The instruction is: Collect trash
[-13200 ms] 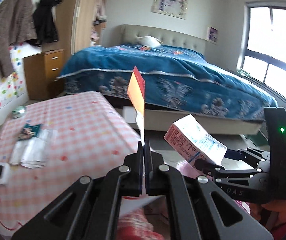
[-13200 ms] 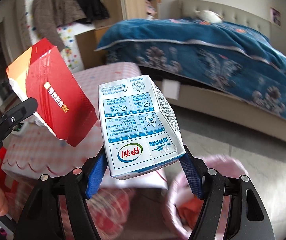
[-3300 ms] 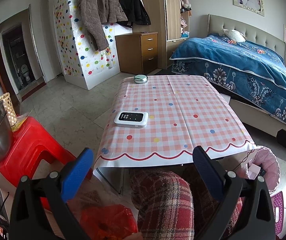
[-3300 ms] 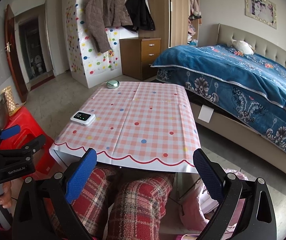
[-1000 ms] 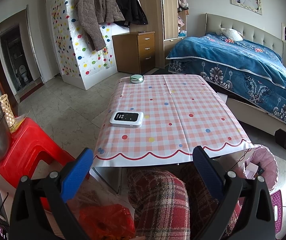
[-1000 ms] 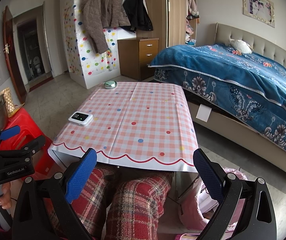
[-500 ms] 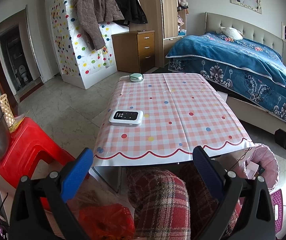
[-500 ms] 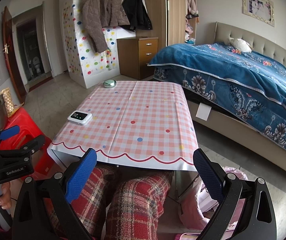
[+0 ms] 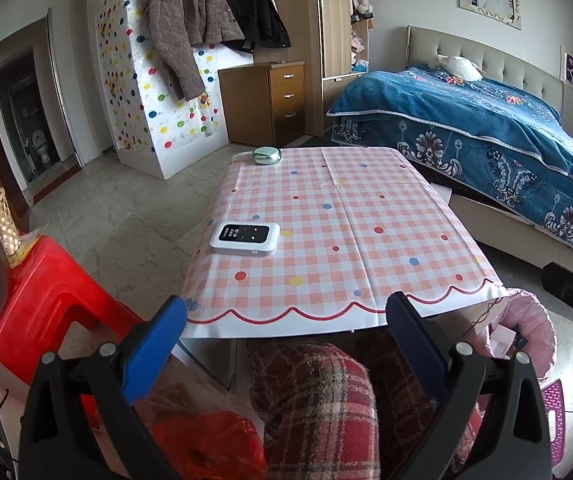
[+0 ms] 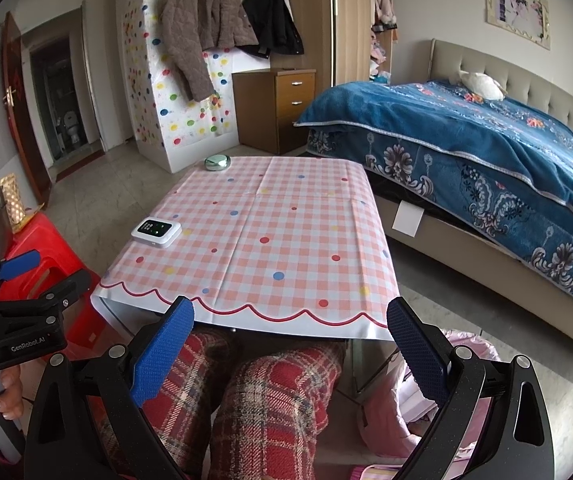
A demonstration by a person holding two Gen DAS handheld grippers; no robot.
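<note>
Left wrist view, left tongs point(image 9: 286, 332) spread, right tongs point(image 10: 288, 332) spread.

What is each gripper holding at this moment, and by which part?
Nothing is held. The left gripper and the right gripper both have their jaws spread wide with only empty space between the blue pads, above the person's lap at the table edge.

Checked-cloth table point(image 9: 366, 240), white device point(image 9: 245, 239) near edge, round green tin point(image 9: 266, 155) far end
</note>
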